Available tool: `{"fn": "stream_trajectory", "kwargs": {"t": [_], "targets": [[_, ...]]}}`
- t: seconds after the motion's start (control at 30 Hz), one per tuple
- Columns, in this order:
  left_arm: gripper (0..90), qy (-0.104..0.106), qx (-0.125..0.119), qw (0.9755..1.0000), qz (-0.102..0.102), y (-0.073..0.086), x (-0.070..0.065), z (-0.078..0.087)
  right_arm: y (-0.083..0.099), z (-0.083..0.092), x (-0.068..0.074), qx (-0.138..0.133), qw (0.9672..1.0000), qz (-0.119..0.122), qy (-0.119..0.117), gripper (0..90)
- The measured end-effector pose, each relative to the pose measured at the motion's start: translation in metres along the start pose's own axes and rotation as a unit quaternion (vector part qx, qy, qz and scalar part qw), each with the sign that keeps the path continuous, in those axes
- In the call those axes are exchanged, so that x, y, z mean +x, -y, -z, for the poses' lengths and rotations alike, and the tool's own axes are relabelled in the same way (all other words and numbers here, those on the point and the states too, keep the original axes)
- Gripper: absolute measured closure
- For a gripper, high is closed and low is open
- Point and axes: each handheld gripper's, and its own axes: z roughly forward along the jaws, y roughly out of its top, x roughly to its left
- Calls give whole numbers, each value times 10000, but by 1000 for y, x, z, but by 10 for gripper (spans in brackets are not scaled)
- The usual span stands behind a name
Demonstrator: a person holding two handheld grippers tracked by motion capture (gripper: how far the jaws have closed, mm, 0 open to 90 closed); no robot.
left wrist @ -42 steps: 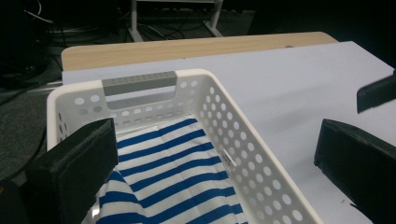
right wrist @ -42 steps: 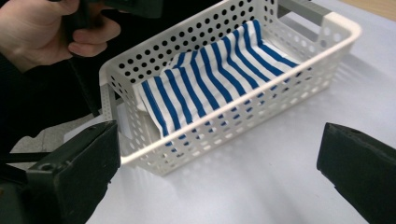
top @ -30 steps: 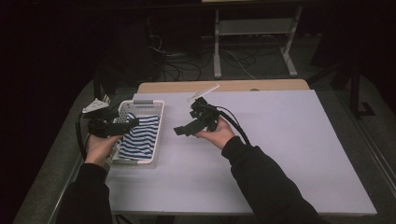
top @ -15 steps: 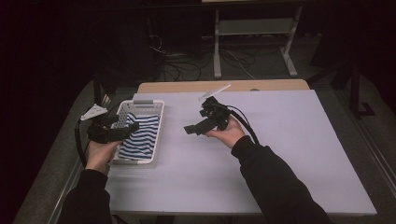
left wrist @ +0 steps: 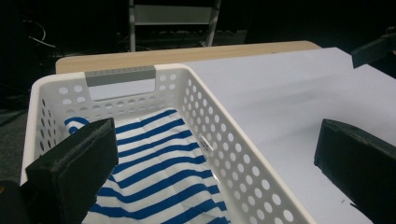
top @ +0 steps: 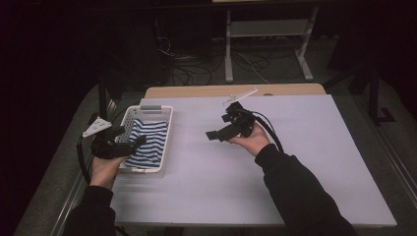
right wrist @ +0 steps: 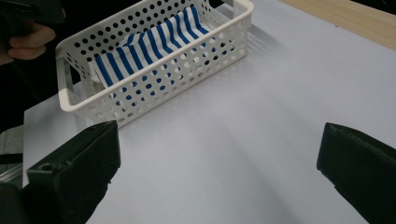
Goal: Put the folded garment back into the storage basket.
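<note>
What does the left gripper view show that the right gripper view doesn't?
Left gripper view alone: the grey handle strip on the basket's far end, the wooden table edge behind it, and a small label on the inside of the long wall. Right gripper view alone: the basket's outer long wall from the side, the hand that holds the left gripper, and the near table corner. Both: the white perforated basket with the blue-and-white striped cloth lying in it, the pale table top, and that gripper's own two black jaws standing wide apart with nothing between them.
</note>
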Motion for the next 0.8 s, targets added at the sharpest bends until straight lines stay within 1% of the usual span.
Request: {"fn": "stream_trajectory", "kwargs": {"t": [0.23, 0.3, 0.4, 0.47, 0.7, 0.8], "targets": [[0, -49, -108, 9999, -26, 7, -4, 6, 9, 13, -8, -48, 10000, -25, 82, 0], [0, -36, -104, 9999, 30, 11, -4, 7, 12, 17, -10, -71, 9999, -44, 116, 0], [0, -69, -70, 10000, 14, 18, -6, 7, 16, 23, -14, -86, 9998, -64, 150, 0], [0, -56, -76, 9999, 50, 23, -6, 8, 19, 27, -17, -89, 9998, -77, 184, 0], [0, -85, -118, 9999, 18, 32, -9, 12, 29, 41, -25, -113, 9994, -137, 298, 0], [0, -146, -130, 9998, -20, 36, -12, 13, 33, 46, -27, -116, 9992, -150, 348, 0]]}}
